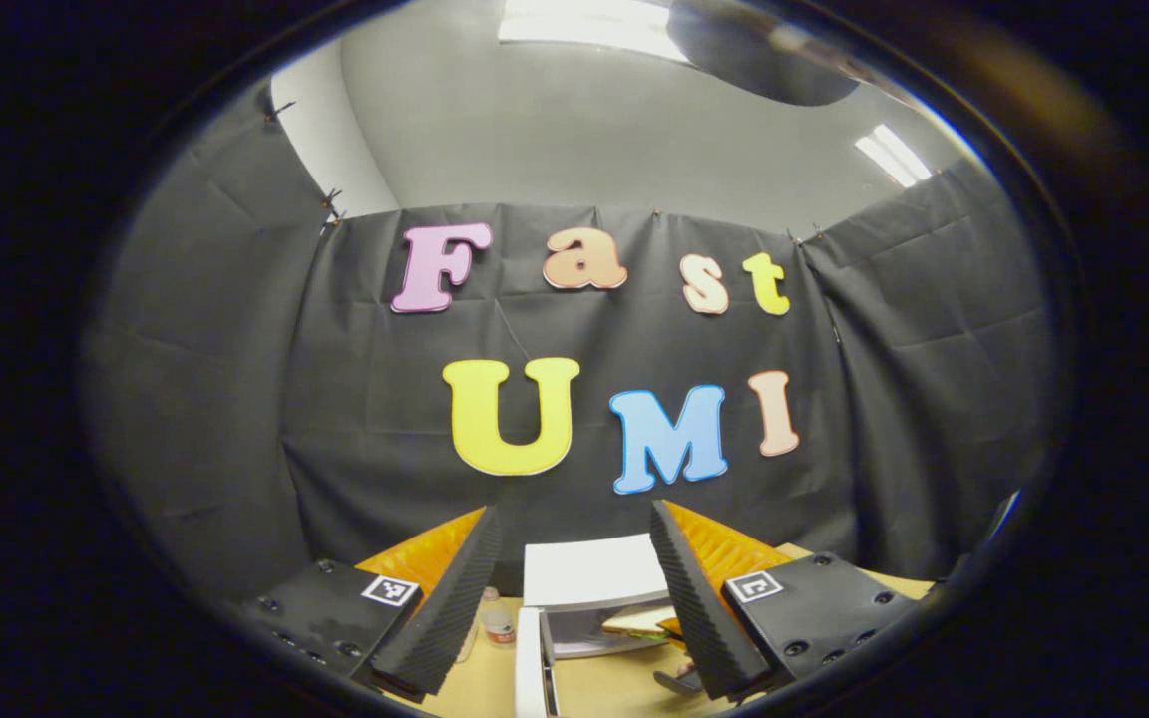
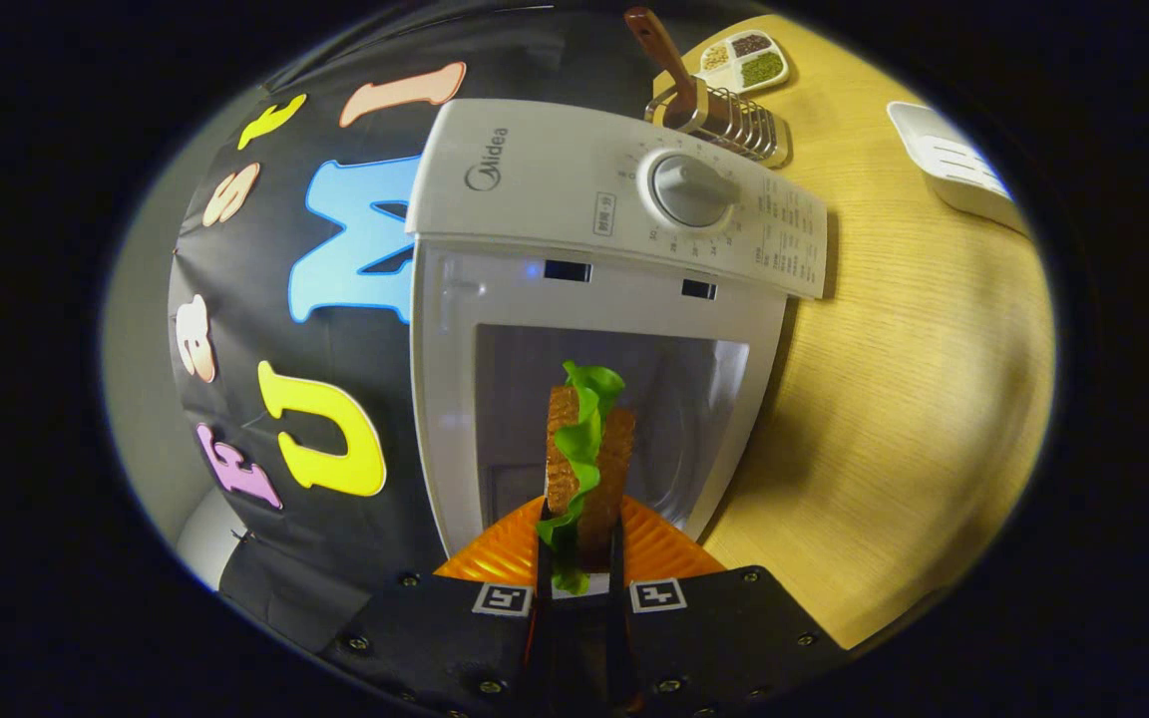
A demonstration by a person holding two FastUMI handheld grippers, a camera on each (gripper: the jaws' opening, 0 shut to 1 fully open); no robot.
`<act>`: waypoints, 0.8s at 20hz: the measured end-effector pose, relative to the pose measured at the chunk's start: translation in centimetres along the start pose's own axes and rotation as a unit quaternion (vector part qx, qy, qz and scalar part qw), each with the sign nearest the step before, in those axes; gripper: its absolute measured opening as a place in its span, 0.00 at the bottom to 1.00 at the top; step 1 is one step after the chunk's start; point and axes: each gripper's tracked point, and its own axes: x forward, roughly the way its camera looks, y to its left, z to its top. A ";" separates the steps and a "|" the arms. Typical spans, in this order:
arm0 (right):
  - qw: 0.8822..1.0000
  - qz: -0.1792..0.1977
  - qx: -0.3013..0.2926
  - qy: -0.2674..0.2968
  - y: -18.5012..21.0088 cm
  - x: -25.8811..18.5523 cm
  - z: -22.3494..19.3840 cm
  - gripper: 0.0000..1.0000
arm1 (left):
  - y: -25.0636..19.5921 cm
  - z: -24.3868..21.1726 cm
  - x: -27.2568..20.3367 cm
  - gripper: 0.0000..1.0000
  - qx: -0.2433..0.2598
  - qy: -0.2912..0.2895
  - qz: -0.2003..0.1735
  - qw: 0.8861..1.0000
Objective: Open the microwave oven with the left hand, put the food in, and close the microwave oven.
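item: white, boxy microwave oven (image 2: 594, 299) with smooth plastic casing and a round grey dial (image 2: 689, 189), cavity open and facing my right gripper (image 2: 579, 558). it stands on a pale wood-grain table (image 2: 914, 379).
item: toy sandwich (image 2: 586, 464), two grainy brown slices with a ruffled green lettuce leaf between. my right gripper's fingers are nearly closed and press it from both sides, holding it on edge just before the cavity mouth.
item: my left gripper (image 1: 574, 598), ribbed wedge fingers spread wide, holding nothing, raised above the table and aimed at the black cloth wall (image 1: 235, 399). between its fingers i see the oven from afar with its white door (image 1: 531, 663) swung open, and what may be the sandwich at the opening, too small to be sure.
item: right gripper view, beyond the oven: a wire rack (image 2: 729, 120) with a brown-handled utensil (image 2: 659, 45), a sectioned tray of grains (image 2: 744, 58), a white ribbed dish (image 2: 954, 165).
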 end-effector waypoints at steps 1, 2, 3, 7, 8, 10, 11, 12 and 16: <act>1.000 0.000 0.008 -0.008 0.1 1.3 -0.2 0.21 | 0.7 -0.3 0.0 0.94 0.000 0.004 0.004 1.000; 1.000 0.004 0.005 -0.013 0.3 2.1 -0.4 0.17 | 1.7 -0.3 -0.1 0.94 -0.001 0.006 0.012 1.000; 1.000 0.005 -0.007 -0.021 0.4 3.3 -0.5 0.21 | 2.4 -0.3 -0.2 0.95 -0.005 0.009 0.017 1.000; 0.998 -0.002 0.012 -0.063 0.6 6.7 -0.5 0.22 | 5.8 -1.7 -1.0 0.94 -0.021 0.025 0.046 0.998; 0.997 -0.004 0.017 -0.074 0.4 7.3 -0.5 0.21 | 6.6 -2.1 -1.2 0.94 -0.023 0.031 0.054 0.998; 0.995 -0.011 0.018 -0.093 0.1 8.5 -0.6 0.21 | 8.0 -2.5 -1.5 0.95 -0.023 0.039 0.066 0.997; 0.994 -0.017 0.018 -0.102 -0.2 9.0 -0.5 0.21 | 8.5 -2.6 -1.7 0.95 -0.021 0.040 0.070 0.997; 0.993 -0.022 0.022 -0.110 -0.4 9.6 -0.5 0.21 | 8.8 -2.6 -1.9 0.95 -0.018 0.042 0.073 0.996; 0.991 -0.041 0.017 -0.126 -1.6 11.2 -0.6 0.22 | 10.6 -3.3 -2.9 0.95 -0.008 0.054 0.092 0.994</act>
